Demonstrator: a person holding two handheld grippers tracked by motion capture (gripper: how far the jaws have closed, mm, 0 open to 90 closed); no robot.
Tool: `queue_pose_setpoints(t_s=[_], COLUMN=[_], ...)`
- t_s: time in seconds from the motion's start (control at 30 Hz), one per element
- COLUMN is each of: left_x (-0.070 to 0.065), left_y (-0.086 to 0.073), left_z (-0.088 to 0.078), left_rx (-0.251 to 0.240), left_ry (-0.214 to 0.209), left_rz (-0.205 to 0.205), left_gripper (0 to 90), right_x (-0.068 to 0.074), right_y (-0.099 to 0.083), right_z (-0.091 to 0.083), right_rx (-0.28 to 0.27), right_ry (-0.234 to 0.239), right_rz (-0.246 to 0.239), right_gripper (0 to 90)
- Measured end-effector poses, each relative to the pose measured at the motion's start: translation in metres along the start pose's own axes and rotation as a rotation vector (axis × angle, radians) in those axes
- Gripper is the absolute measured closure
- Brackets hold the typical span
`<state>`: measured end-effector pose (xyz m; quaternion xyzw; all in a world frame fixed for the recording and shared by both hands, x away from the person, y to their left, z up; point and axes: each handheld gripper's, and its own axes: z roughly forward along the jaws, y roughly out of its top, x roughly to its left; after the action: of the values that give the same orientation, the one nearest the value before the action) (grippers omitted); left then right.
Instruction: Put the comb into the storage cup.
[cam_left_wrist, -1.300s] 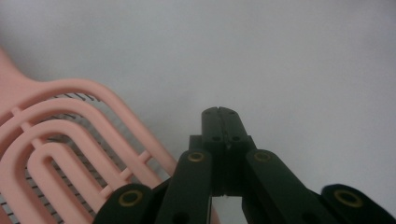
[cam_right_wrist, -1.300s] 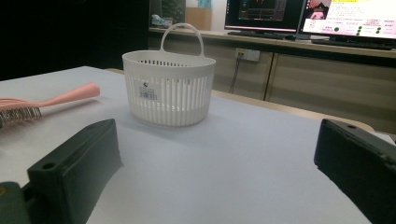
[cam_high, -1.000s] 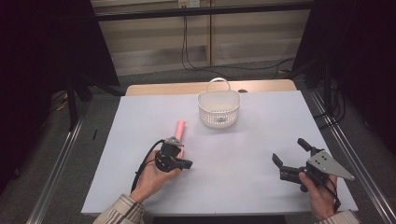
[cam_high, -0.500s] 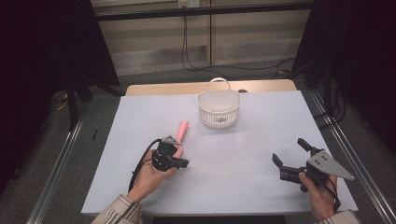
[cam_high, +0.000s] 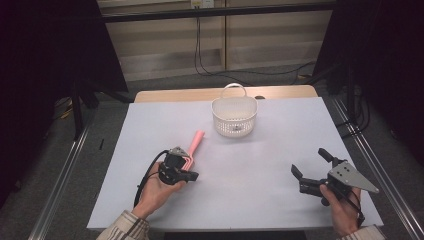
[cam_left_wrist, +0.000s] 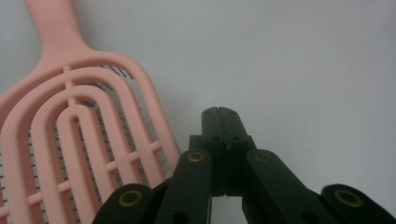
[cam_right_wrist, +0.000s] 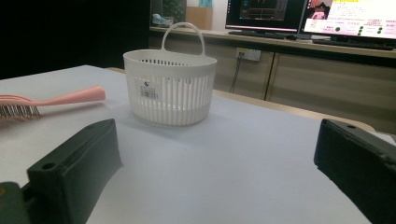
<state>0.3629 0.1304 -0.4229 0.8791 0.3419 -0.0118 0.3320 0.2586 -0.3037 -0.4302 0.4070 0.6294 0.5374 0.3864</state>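
Two grippers: left gripper (cam_high: 186, 175) at the near-left of the table (cam_high: 260, 200), right gripper (cam_high: 311, 167) at the near-right, well apart.
Table edges: far edge just behind the basket (cam_high: 234, 118); near edge just ahead of both sleeves; right edge close beside the right gripper's grey plate.
Open room: broad bare surface between the two grippers and from there up to the basket; bare strip also left of the brush (cam_high: 192, 149).
Left jaws: pressed together, nothing between them, seen closed tip to tip in the left gripper view (cam_left_wrist: 222, 119).
Right jaws: spread wide, nothing between them, pointing toward the basket (cam_right_wrist: 170, 86) in the right gripper view (cam_right_wrist: 219, 154).
Brush place: pink hairbrush (cam_left_wrist: 70, 126) flat on the table, handle toward the basket, head toward the left hand (cam_high: 155, 192).
Brush against left jaws: just beside the closed tips, on their left in the left gripper view; outside the jaws, not gripped; contact with the jaw links cannot be told.
Brush against right jaws: far off to the left (cam_right_wrist: 51, 100), bristles down.
Basket: white, upright, handle raised, near the far edge, apart from the brush handle.
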Motion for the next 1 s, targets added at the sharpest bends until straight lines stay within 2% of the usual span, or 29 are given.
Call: queue_pose_setpoints(t_s=[0.1, 0.23, 0.3, 0.37, 0.43, 0.63, 0.7, 1.0], left_x=[-0.0004, -0.0009, -0.0006, -0.0007, 0.0000, 0.0010, 0.0007, -0.0014], left_y=[-0.0032, -0.0032, -0.0033, -0.0033, -0.0034, -0.0041, -0.0047, -0.0044], left_z=[-0.0010, -0.0019, -0.0022, -0.0027, -0.0036, -0.0041, -0.0036, -0.0011], left_rx=[-0.004, 0.006, 0.004, 0.006, 0.007, 0.004, 0.006, -0.002], left_ry=[-0.016, 0.013, 0.009, 0.027, 0.021, 0.020, 0.033, -0.013], left_rz=[-0.012, 0.012, 0.012, 0.006, 0.015, -0.007, -0.002, -0.006], left_gripper=[90.0, 90.0, 90.0, 90.0, 90.0, 90.0, 90.0, 90.0], right_x=[-0.0004, 0.0001, 0.0003, -0.0003, -0.0003, -0.0002, -0.0001, 0.0002], right_y=[-0.0001, 0.0001, 0.0001, -0.0002, -0.0001, -0.0001, -0.0001, -0.0003], right_z=[-0.0001, 0.0003, 0.0001, 0.0006, 0.0001, 0.0001, 0.0004, 0.0006], right_rx=[0.003, 0.005, 0.004, 0.007, 0.006, 0.005, 0.007, 0.011], right_ry=[-0.003, -0.004, -0.003, -0.003, -0.003, -0.002, 0.000, 0.002], right_rz=[0.000, -0.003, -0.003, -0.002, 0.000, -0.002, -0.006, -0.005], right_gripper=[0.1, 0.1, 0.1, 0.1, 0.1, 0.1, 0.1, 0.2])
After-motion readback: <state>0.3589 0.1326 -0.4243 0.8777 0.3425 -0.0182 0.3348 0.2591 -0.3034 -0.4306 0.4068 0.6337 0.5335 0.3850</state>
